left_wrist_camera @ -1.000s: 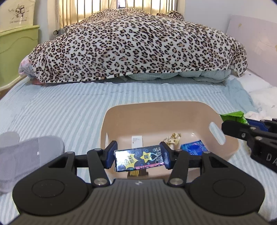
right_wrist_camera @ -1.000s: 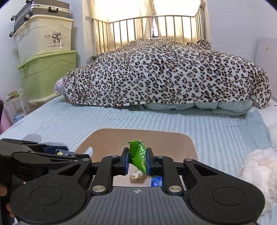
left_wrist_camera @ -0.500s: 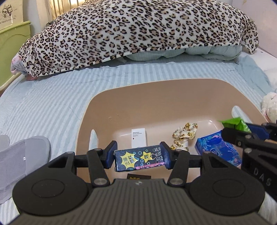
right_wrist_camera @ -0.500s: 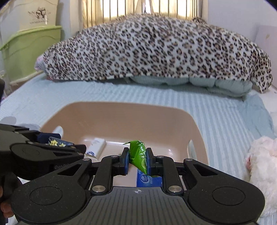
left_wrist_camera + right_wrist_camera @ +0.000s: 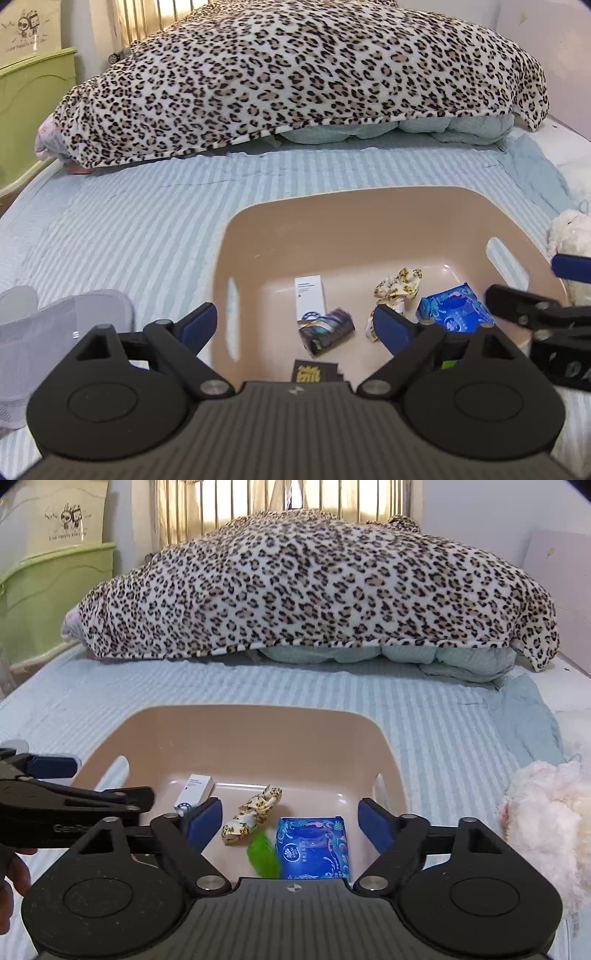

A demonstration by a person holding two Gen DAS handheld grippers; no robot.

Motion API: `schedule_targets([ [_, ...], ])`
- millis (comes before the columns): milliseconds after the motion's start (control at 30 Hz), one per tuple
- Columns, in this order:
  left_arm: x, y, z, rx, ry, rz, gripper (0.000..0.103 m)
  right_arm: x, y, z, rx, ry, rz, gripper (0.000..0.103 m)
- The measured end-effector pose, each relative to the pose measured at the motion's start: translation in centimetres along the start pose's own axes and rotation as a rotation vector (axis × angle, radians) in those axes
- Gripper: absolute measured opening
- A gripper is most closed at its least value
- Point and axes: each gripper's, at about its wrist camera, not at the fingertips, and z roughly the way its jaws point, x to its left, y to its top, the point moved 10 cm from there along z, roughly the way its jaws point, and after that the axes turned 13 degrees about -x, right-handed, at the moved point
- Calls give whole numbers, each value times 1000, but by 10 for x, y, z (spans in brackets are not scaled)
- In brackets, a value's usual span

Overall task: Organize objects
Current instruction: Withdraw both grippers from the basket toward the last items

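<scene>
A beige plastic basin [image 5: 332, 218] [image 5: 243, 716] sits on the striped bed. My left gripper [image 5: 293, 321] hangs over its near side with the jaws opening wide. Nothing is between them. The dark blue star-printed packet [image 5: 327, 330] shows blurred below them, in the basin. My right gripper [image 5: 290, 821] is also opening, with nothing between its pads. The green packet [image 5: 264, 853] is a blur under it, beside a blue tissue pack [image 5: 314, 845] [image 5: 452, 306]. A white box [image 5: 309, 295] [image 5: 195, 790] and a flower-print cloth tie [image 5: 397, 286] [image 5: 255, 808] also lie inside.
A leopard-print blanket [image 5: 295, 81] is heaped across the far half of the bed. A grey slipper [image 5: 55, 332] lies left of the basin and a white plush toy [image 5: 546, 812] right of it. Green storage boxes [image 5: 48, 602] stand at the left.
Both grippers have sunk closer to the basin and opened. The star-printed packet left the left jaws and the green packet left the right jaws; both dropped into the basin.
</scene>
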Motion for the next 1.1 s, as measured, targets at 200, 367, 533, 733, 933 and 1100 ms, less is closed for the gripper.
schedule_targets([
  [200,20,-3,-31,-9,11,2,92,1,1,-26,-7,1,-5,95],
  [367,35,-16,-52,1,8,1,93,6,-13,-44,13,6,-6,97],
  [533,44,-44,-61,34,1,18,93,15,-39,-51,53,13,0,98],
  [733,54,-79,-57,82,-12,42,93,32,-76,-41,142,40,12,98],
  [933,68,-102,-40,119,-4,53,93,51,-104,-23,178,62,-2,98],
  [1100,74,-113,-26,120,-6,45,93,69,-117,-10,190,101,-8,96],
])
